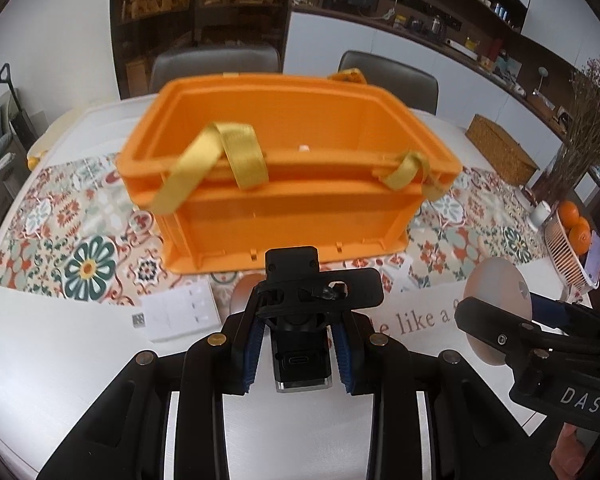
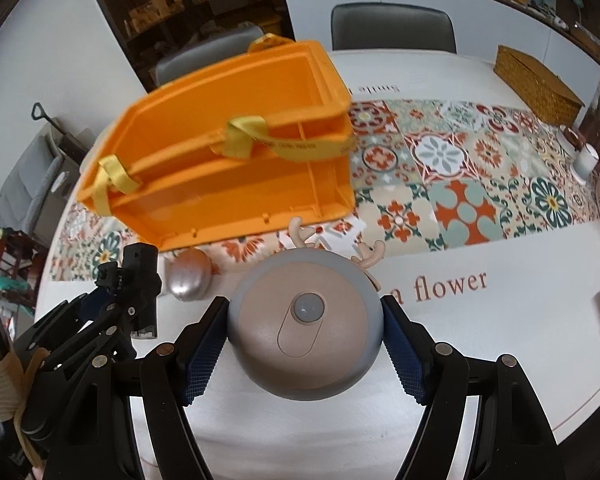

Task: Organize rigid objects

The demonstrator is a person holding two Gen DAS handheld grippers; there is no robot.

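Note:
An orange plastic crate [image 1: 284, 184] with yellow straps stands on the patterned table runner; it also shows in the right wrist view [image 2: 228, 168]. My left gripper [image 1: 300, 344] is shut on a black clip-like device [image 1: 300, 308], held just in front of the crate; it shows in the right wrist view too [image 2: 140, 284]. My right gripper [image 2: 304, 344] is shut on a round grey-and-beige night light with antlers [image 2: 304, 320], held above the table; the left wrist view shows its flat back [image 1: 496, 304]. A silver mouse-shaped object [image 2: 188, 276] lies by the crate.
A white card [image 1: 180, 312] lies on the table left of my left gripper. A wicker box [image 2: 536, 80] stands at the back right. A rack with oranges [image 1: 572, 236] and a white cup [image 2: 584, 160] are at the right edge. Two chairs stand behind the table.

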